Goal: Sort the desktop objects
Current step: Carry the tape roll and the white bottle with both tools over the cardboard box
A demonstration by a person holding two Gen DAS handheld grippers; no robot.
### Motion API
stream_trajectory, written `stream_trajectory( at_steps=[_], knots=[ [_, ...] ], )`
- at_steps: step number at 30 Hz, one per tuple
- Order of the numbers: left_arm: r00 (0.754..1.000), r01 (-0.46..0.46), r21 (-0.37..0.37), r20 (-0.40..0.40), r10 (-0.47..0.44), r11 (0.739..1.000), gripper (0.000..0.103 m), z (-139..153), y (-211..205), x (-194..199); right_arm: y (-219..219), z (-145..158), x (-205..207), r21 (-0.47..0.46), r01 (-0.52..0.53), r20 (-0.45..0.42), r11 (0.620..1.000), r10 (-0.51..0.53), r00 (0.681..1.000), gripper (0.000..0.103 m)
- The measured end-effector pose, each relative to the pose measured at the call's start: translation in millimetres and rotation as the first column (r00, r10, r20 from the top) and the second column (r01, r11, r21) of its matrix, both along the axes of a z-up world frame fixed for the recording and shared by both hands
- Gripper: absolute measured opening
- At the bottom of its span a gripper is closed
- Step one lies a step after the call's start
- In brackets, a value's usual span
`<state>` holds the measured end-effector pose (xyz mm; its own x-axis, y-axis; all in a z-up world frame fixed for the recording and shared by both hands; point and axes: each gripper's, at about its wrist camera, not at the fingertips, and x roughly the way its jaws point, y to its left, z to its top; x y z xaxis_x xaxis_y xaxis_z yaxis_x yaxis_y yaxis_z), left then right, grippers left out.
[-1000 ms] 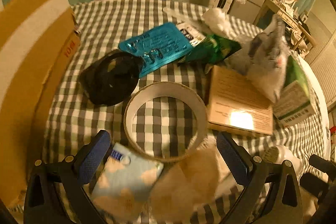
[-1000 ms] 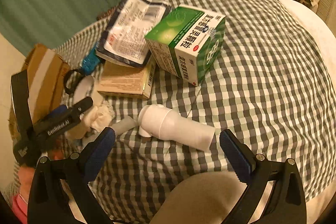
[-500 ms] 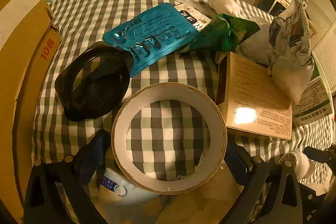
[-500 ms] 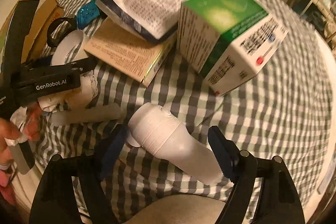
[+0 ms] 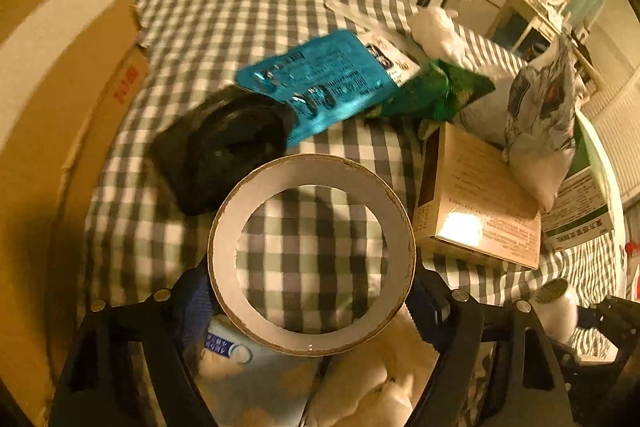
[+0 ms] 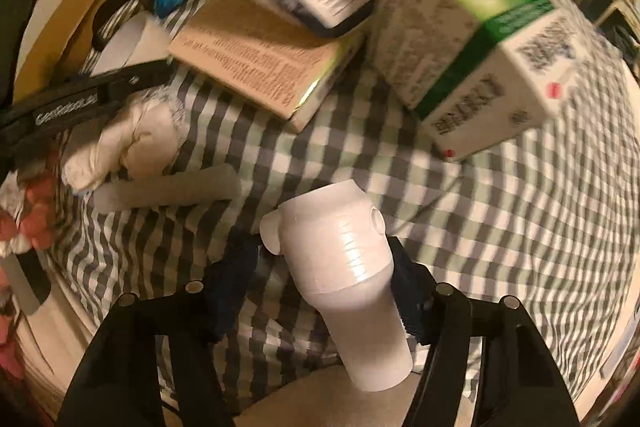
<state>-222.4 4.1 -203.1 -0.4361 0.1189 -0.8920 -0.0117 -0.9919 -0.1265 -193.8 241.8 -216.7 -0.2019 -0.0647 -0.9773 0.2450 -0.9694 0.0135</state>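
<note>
A wide cardboard-cored tape roll lies flat on the checked cloth, between the fingers of my left gripper. Its jaws are closing and both blue pads meet the roll's outer sides. In the right wrist view a white plastic bottle with a side nub lies between the fingers of my right gripper. Those jaws are closing too. The right pad is against the bottle, while a strip of cloth still shows between the left pad and the bottle's body.
Beyond the roll lie a black round lid, a teal blister pack, a green packet and a tan box. A cardboard carton borders the left. A green-and-white box, crumpled tissue and a white tube lie near the bottle.
The left gripper slid forward over the tape roll and its fingers closed in onto its sides. The right gripper dropped, rolled, and narrowed its jaws around the white bottle.
</note>
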Motion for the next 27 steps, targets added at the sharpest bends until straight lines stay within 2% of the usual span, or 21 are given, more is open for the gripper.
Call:
stream_trajectory(
  at_steps=[1,9,13,17,27],
  knots=[
    [1.0,-0.002,-0.002,-0.009,0.002,1.0,0.083,3.7,-2.5,5.6,1.3,4.5,2.6,-0.007,0.008,-0.016,1.0,-0.008,1.0,0.044],
    [0.994,-0.006,-0.028,-0.11,0.003,1.0,0.083,59.9,3.7,38.9,2.4,33.3,26.8,-0.081,0.058,-0.08,0.995,-0.065,0.995,0.044],
    [0.986,-0.001,-0.045,-0.164,-0.006,0.999,0.083,88.6,13.7,45.7,11.9,86.0,27.6,-0.096,0.058,-0.133,0.994,-0.071,0.989,0.044],
    [0.977,0.012,-0.05,-0.213,-0.022,0.999,0.083,118.4,18.4,63.2,35.1,111.4,48.9,-0.115,0.063,-0.192,0.991,-0.085,0.978,0.044],
    [0.96,0.042,-0.066,-0.273,-0.059,0.997,0.083,162.7,27.5,108.0,21.4,174.0,89.6,-0.138,0.042,-0.344,0.99,-0.088,0.935,0.044]
  ],
)
